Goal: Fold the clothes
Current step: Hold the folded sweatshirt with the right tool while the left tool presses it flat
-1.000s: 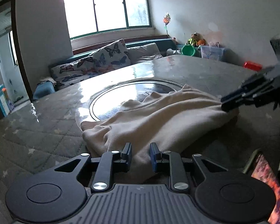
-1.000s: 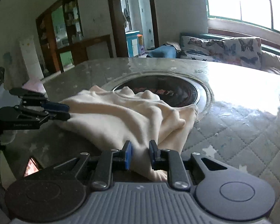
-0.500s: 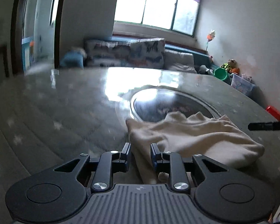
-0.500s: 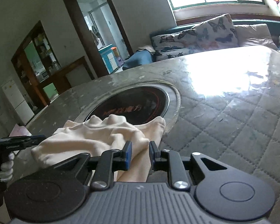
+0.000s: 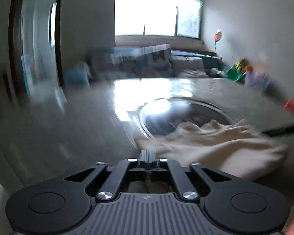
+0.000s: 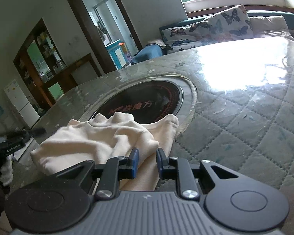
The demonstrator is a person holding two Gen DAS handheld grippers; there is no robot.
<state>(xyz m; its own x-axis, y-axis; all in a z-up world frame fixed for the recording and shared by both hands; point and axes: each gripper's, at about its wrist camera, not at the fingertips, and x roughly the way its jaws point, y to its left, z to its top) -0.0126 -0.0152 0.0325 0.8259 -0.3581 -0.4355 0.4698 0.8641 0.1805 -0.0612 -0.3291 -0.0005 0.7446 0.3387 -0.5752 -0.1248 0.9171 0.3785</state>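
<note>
Cream garment (image 6: 100,137), claw (image 6: 12,148) marked "GenRobot.AI"

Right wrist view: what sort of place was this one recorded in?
Most likely a lived-in home's living and dining room. A butterfly-print cushioned sofa sits under the window, a white fridge stands at the far left, and the cream garment lies on a quilted-cover table with a round black inset cooktop.

Right gripper (image 6: 147,163) jaws pinch cream garment (image 6: 100,137).
</note>
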